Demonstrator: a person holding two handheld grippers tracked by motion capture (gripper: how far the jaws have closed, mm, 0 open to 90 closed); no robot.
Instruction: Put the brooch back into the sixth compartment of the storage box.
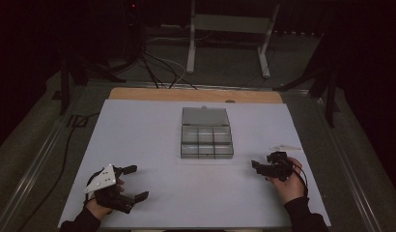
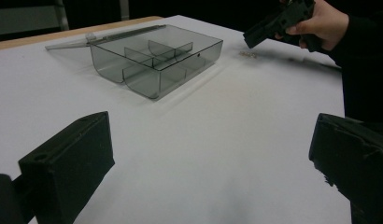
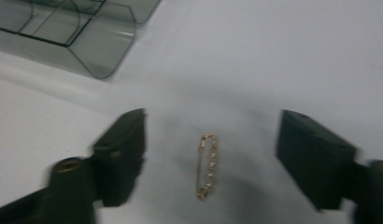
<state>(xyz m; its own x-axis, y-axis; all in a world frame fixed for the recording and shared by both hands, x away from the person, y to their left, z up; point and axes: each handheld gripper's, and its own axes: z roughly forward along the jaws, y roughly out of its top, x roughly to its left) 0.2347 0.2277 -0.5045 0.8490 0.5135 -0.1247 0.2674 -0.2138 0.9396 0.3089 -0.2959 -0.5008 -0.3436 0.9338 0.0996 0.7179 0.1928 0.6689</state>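
Two tongs rest on our white worktop [image 1: 138,130]: the left tongs [image 1: 131,182] gape empty, well apart from the clear compartment box [image 1: 206,140]. Our right tongs [image 3: 210,158] straddle the gold safety pin [image 3: 207,166] lying right of the box, half-open, not touching; we should centre it, then squeeze gently.

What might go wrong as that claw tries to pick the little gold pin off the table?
The gold safety pin lies flat on the white table between the right gripper's open jaws, untouched. Being so thin, it may slip under the pads or skid away. A weak pinch might drop it before it reaches the clear compartment box, which sits a way off.
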